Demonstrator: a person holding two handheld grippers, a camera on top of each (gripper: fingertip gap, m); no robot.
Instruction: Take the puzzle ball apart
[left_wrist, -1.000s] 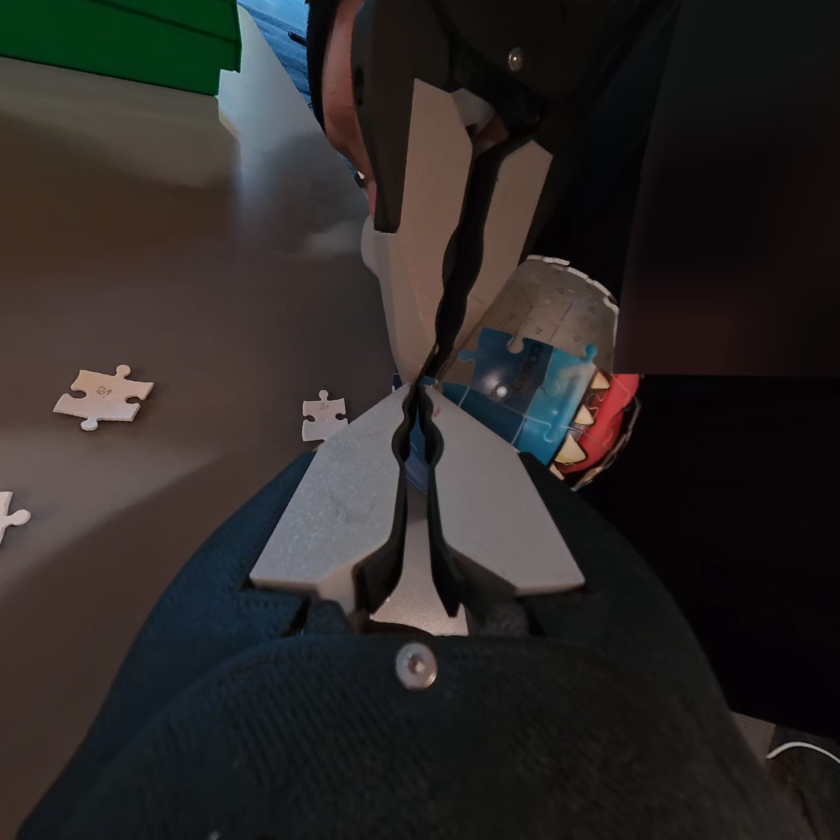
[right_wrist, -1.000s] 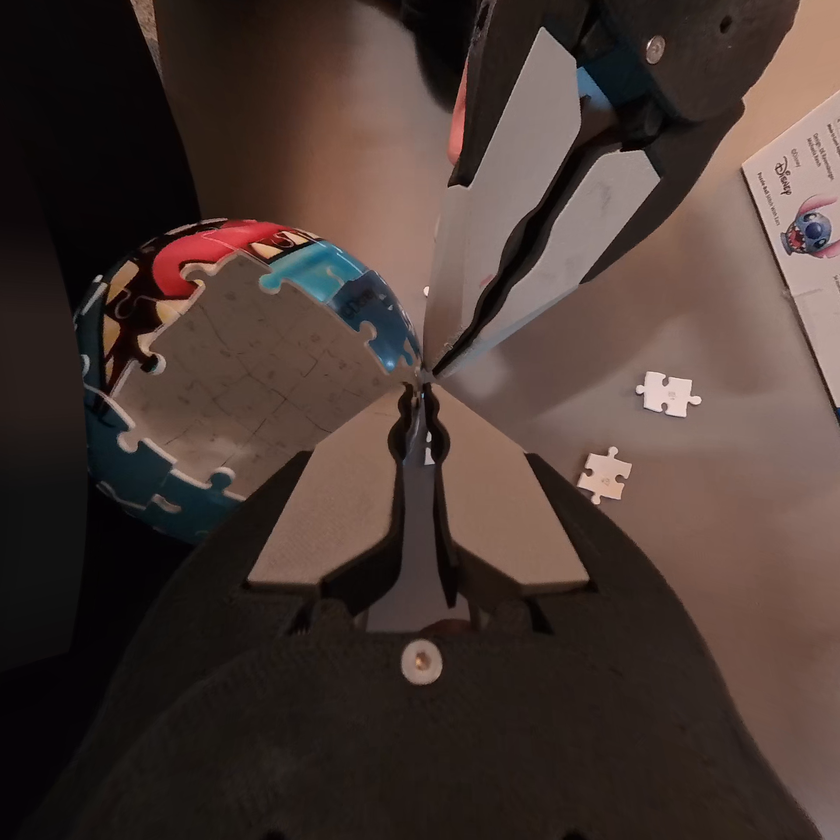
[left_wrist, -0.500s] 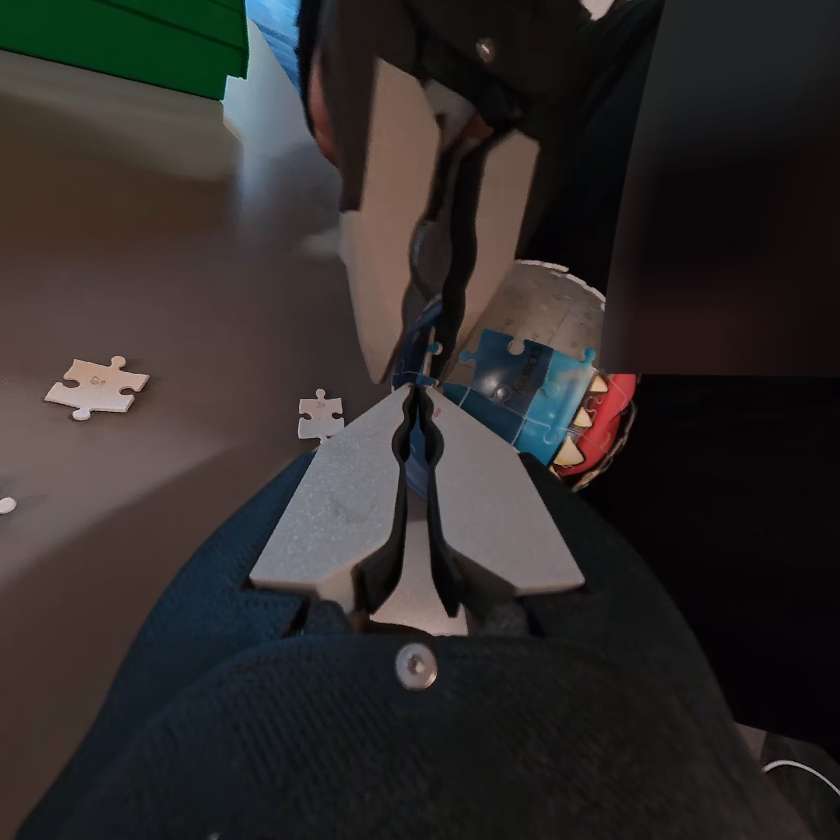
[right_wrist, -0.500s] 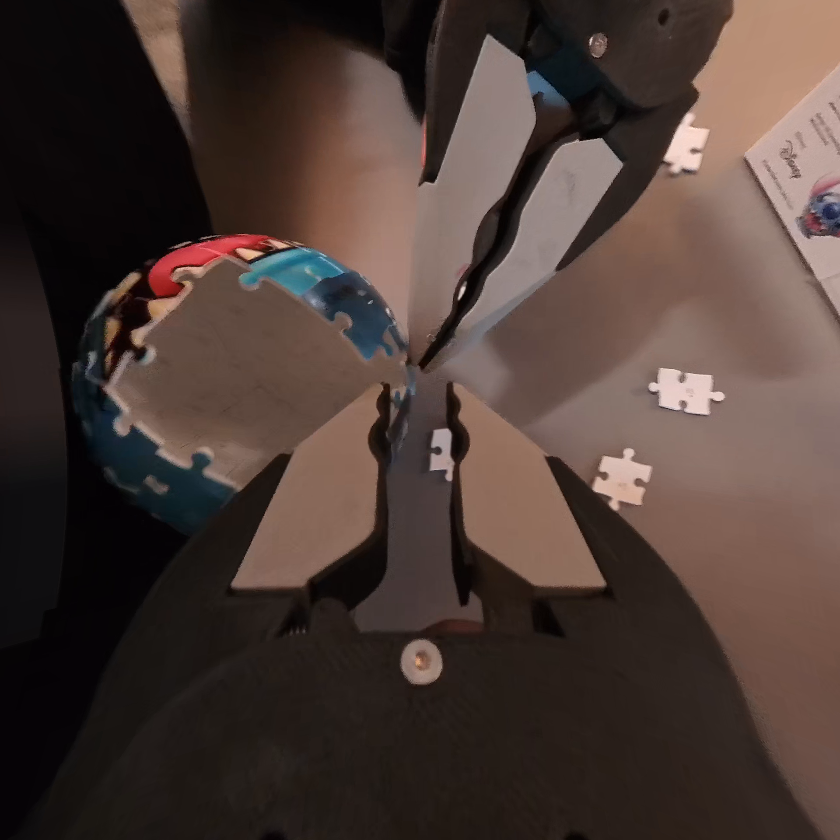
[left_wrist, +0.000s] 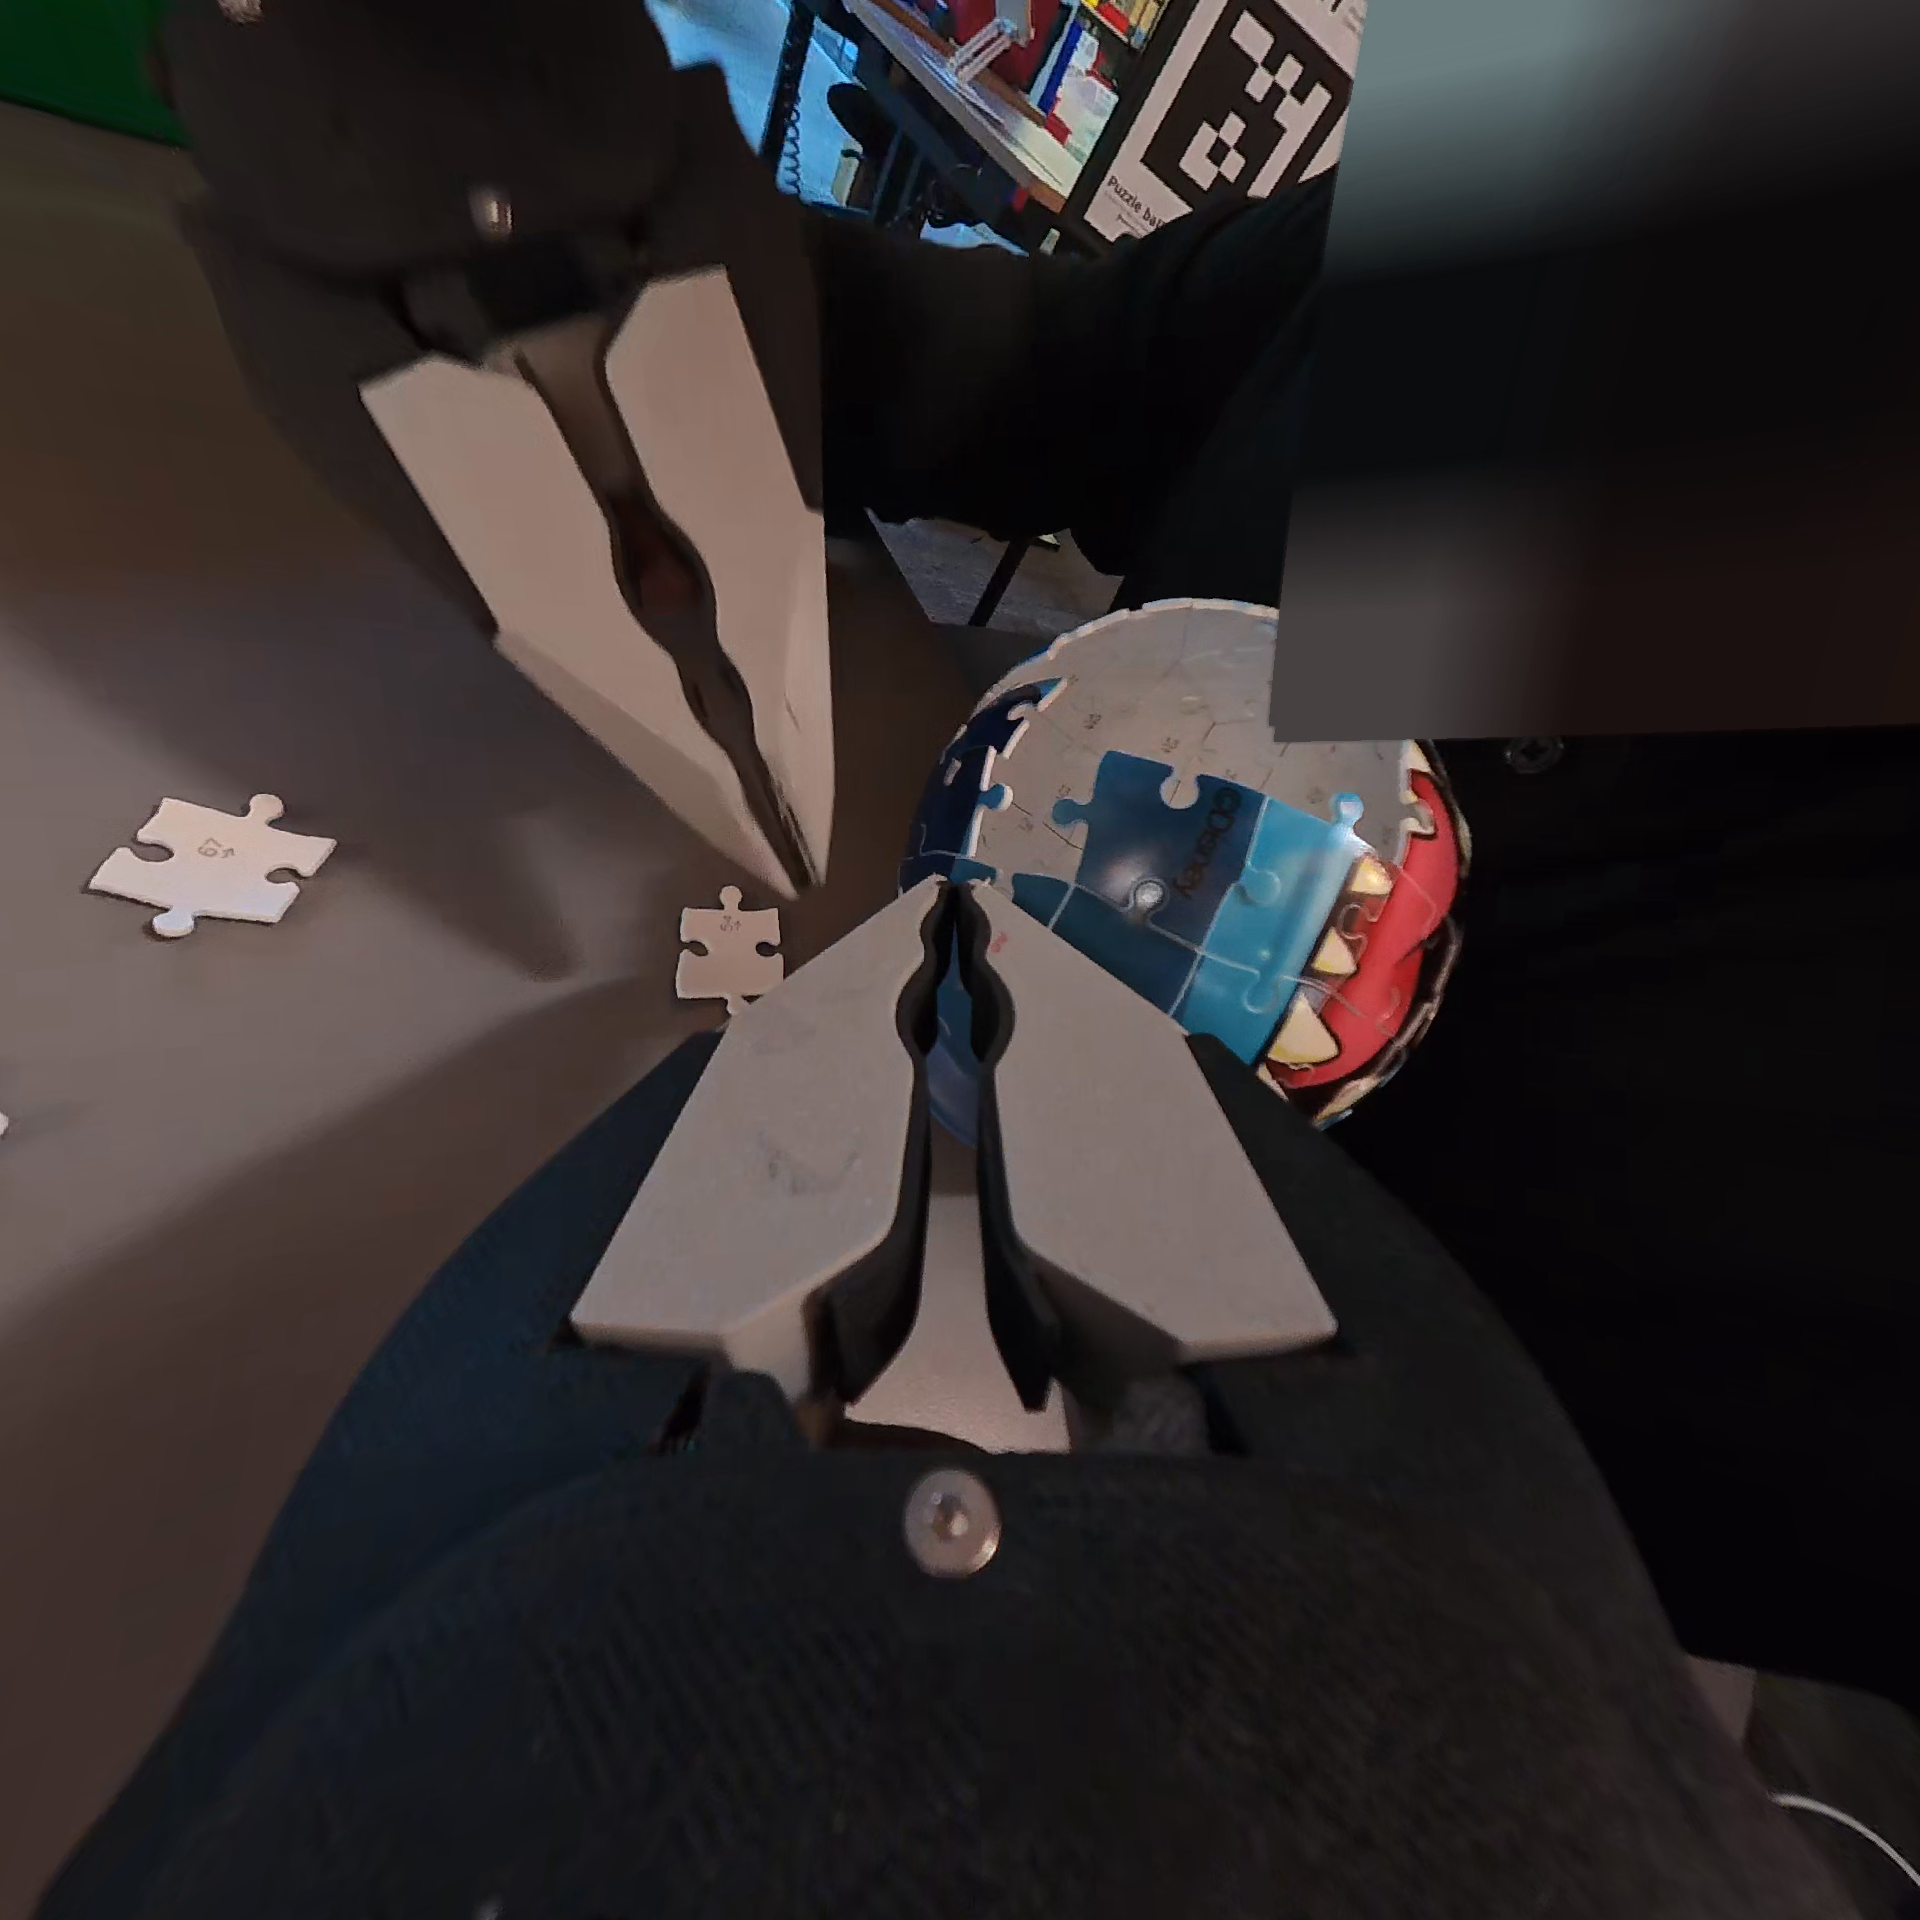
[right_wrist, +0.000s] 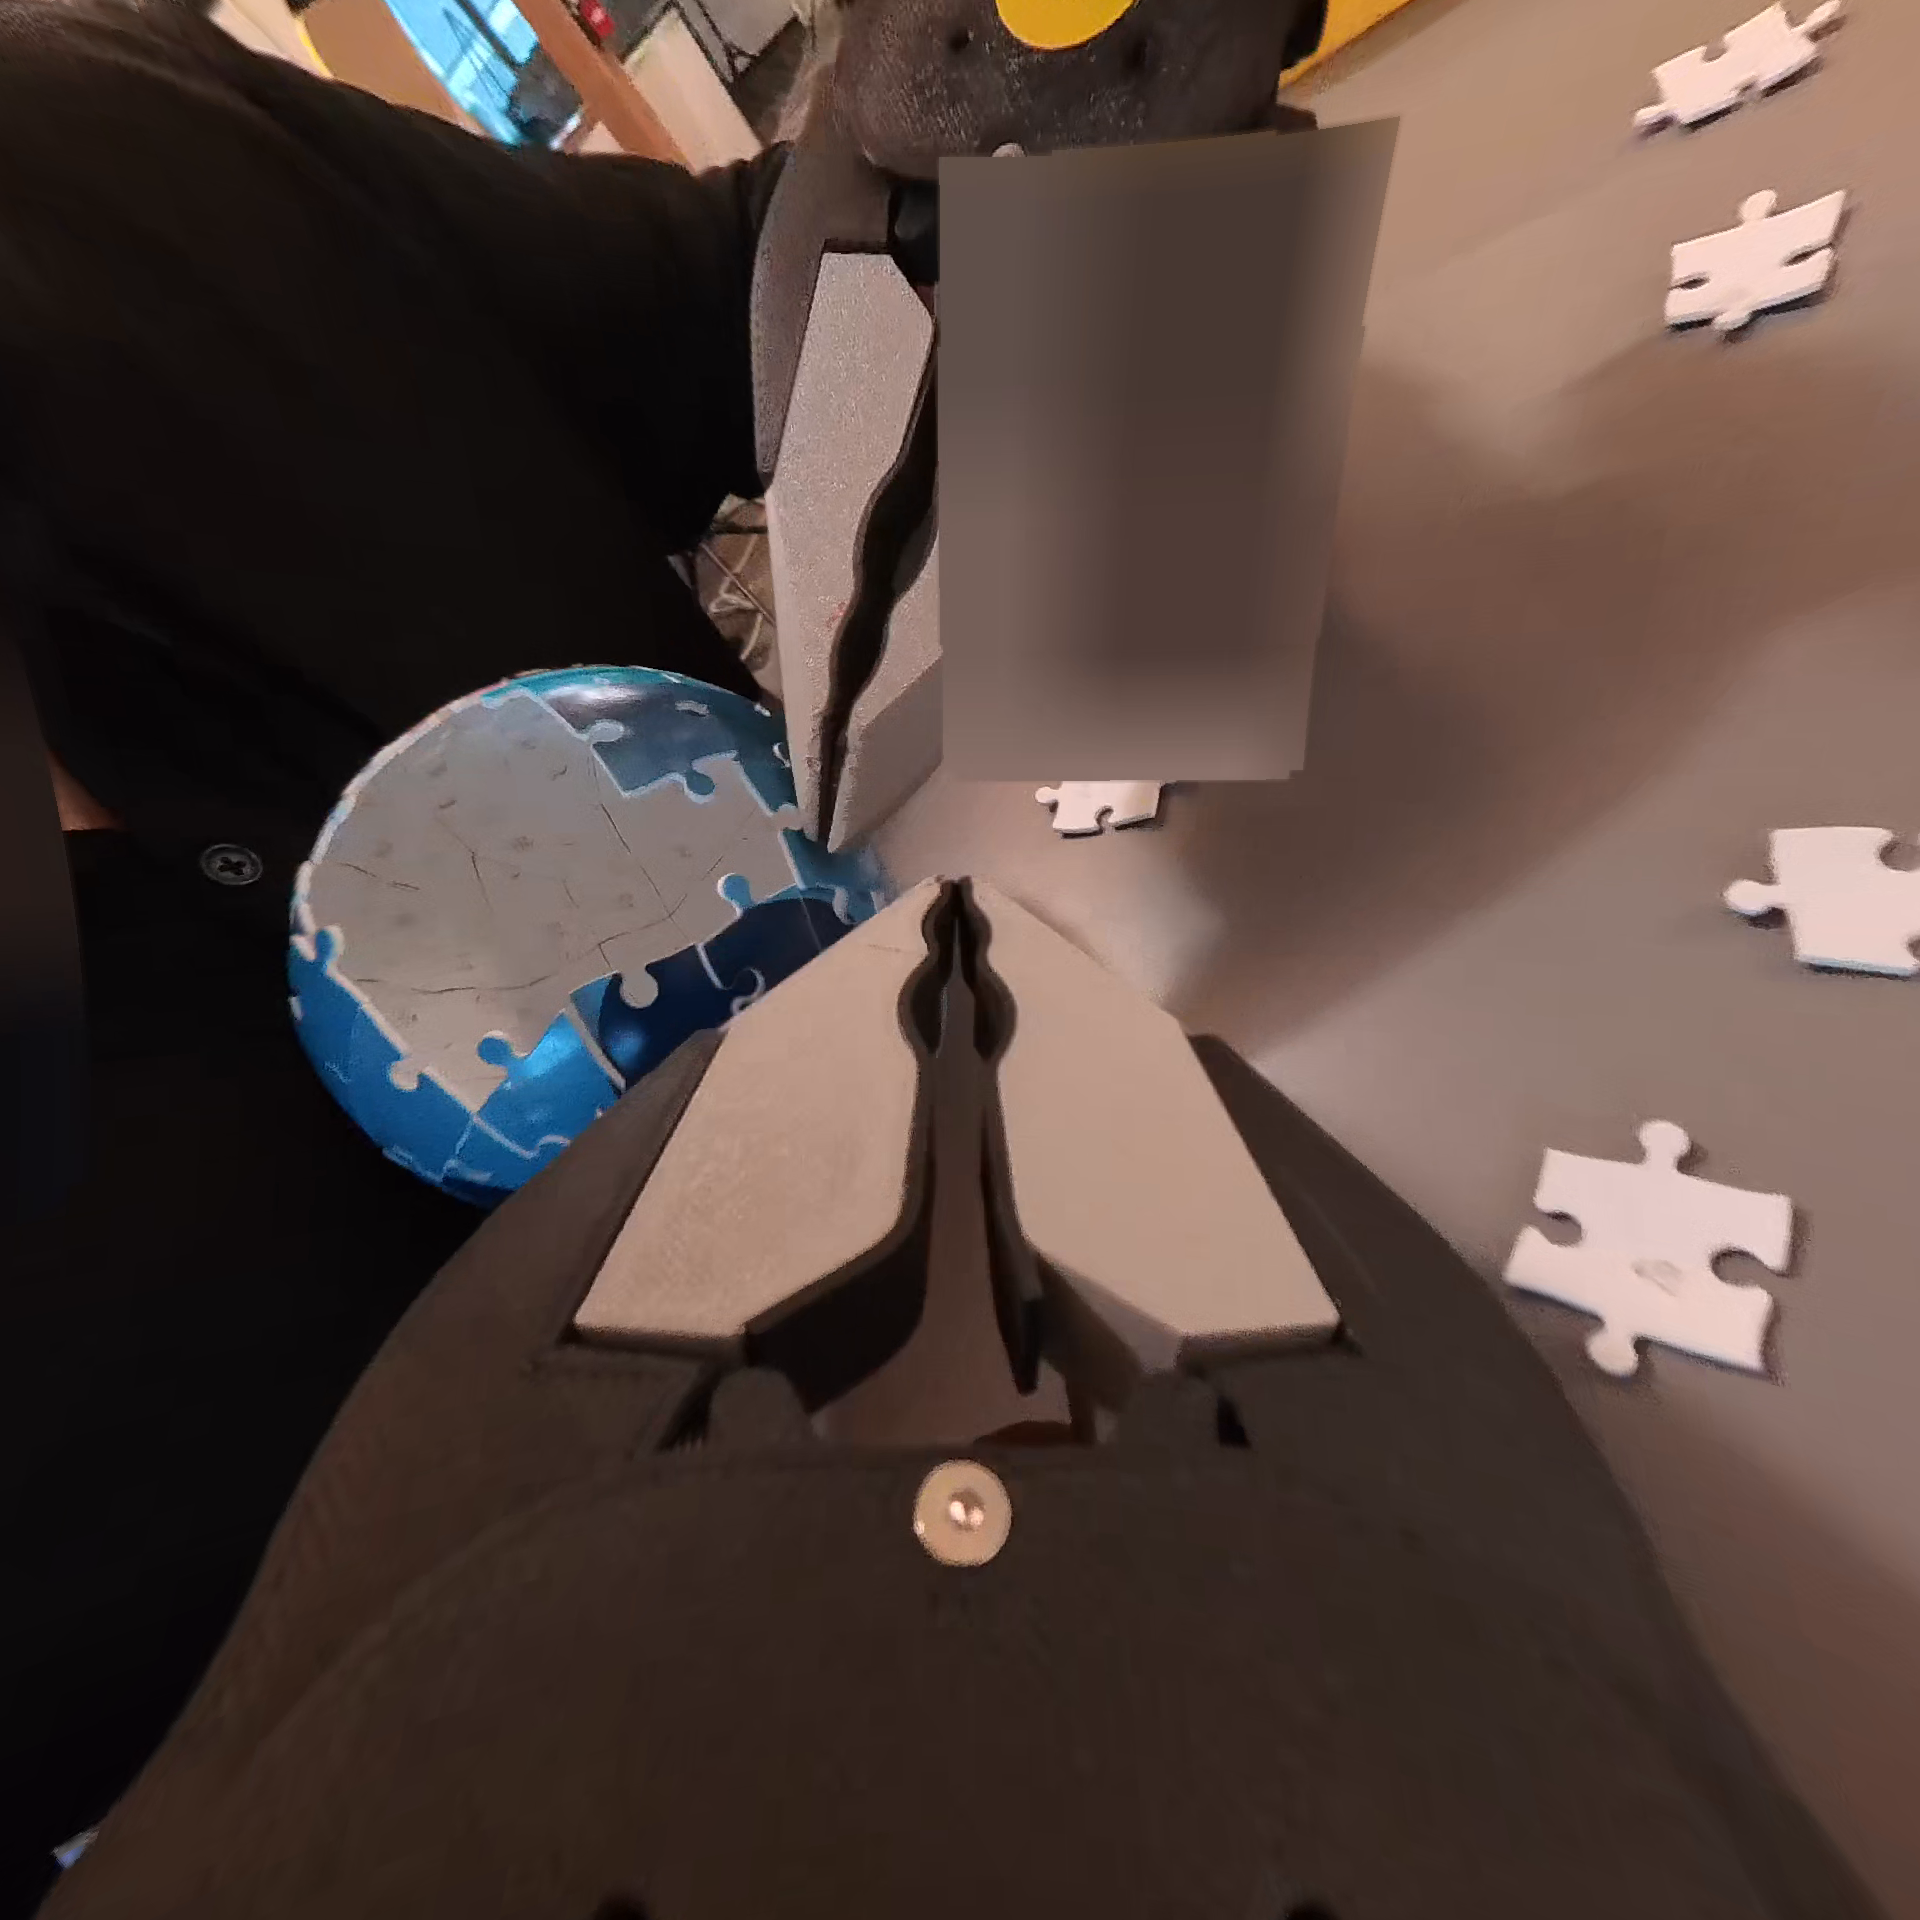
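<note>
The left claw (left_wrist: 951, 891) points forward and a little down toward the puzzle ball (left_wrist: 1195, 883), its two grey fingers pressed together at the tips and pinching the blue rim of the ball's shell at the edge of the opening. The ball is partly dismantled: a large gap shows the pale grey inside of the shell, with blue pieces, a red mouth and white teeth on the remaining outer surface. It sits at the near edge of the grey worktop (left_wrist: 312, 1091), close against a person's dark clothing. In the right wrist view the right claw (right_wrist: 954, 885) also has its fingers drawn together tip to tip; whether anything is pinched between them cannot be told. Its tips lie just beside the ball (right_wrist: 499, 935), near the blue edge pieces, and the left claw (right_wrist: 831, 831) comes down from above with its tips on the ball's rim. In the left wrist view the right claw (left_wrist: 795, 873) slants down from the upper left, blurred. Loose white puzzle pieces lie face down on the worktop: one (left_wrist: 727, 951) just beside the claw tips, another (left_wrist: 213, 862) farther left, and several (right_wrist: 1652, 1247) to the right.
</note>
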